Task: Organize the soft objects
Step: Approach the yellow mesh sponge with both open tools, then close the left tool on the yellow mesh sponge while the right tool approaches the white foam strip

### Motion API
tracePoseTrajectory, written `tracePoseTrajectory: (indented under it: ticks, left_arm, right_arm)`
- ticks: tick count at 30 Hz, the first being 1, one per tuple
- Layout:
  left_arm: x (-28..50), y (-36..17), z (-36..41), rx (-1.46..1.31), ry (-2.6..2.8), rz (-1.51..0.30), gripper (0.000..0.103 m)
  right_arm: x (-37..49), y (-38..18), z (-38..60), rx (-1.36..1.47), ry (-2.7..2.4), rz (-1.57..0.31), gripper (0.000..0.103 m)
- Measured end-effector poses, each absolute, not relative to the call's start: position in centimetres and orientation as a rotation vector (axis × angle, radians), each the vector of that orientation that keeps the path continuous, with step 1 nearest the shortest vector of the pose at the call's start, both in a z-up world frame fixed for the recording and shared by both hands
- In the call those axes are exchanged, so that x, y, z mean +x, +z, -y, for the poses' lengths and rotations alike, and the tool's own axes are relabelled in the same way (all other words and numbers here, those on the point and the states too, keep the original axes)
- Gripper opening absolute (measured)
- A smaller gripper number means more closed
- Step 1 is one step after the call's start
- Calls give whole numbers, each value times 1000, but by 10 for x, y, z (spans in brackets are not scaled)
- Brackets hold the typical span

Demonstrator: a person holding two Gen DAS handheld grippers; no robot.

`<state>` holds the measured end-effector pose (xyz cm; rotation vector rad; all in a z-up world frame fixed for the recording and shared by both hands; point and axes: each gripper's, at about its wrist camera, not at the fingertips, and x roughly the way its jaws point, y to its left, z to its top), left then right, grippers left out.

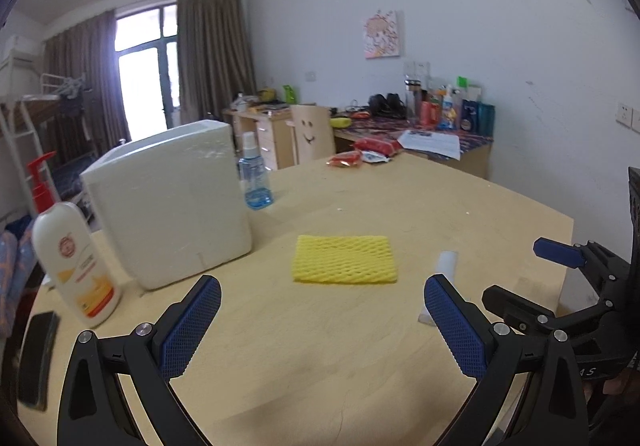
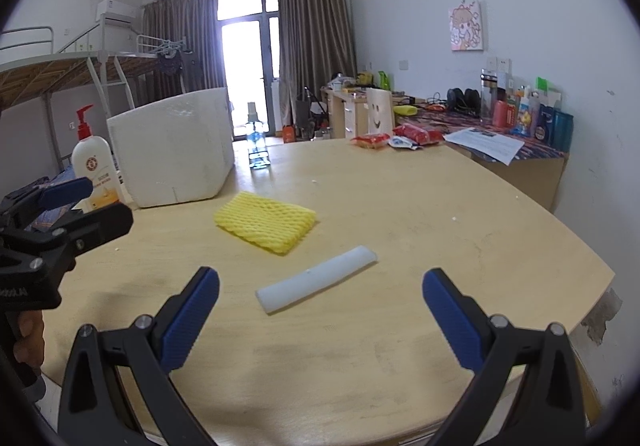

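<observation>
My left gripper (image 1: 322, 322) and right gripper (image 2: 320, 320) gape wide, empty; net (image 1: 345, 259) ahead of left fingers, tube (image 2: 316, 284) between right: I'd pinch gently.

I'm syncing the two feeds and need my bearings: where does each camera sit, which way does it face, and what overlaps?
Left wrist: on the left hand-held gripper, facing the yellow foam net; the right hand-held gripper shows at its right edge.
Right wrist: on the right hand-held gripper, facing the white foam strip; a hand shows.
Shared: net, strip, white foam box, table.
</observation>
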<state>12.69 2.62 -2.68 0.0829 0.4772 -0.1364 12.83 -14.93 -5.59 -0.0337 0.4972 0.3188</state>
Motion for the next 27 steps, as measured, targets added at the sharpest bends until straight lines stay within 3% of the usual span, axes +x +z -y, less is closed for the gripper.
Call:
tracePoseTrajectory:
  ticks: [10,19,27]
  left_arm:
    - [189,-39,-14,117,-211,-614,102]
    - [236,-59,-11,95,-227,-713,81]
    - [252,-71,-5,164,-234,-731,78]
  right_arm:
    - [140,-61,159,-4,298,-523,103]
    - [151,-64,167,27,307,-543,103]
    - [155,-65,163,30,316,-547,103]
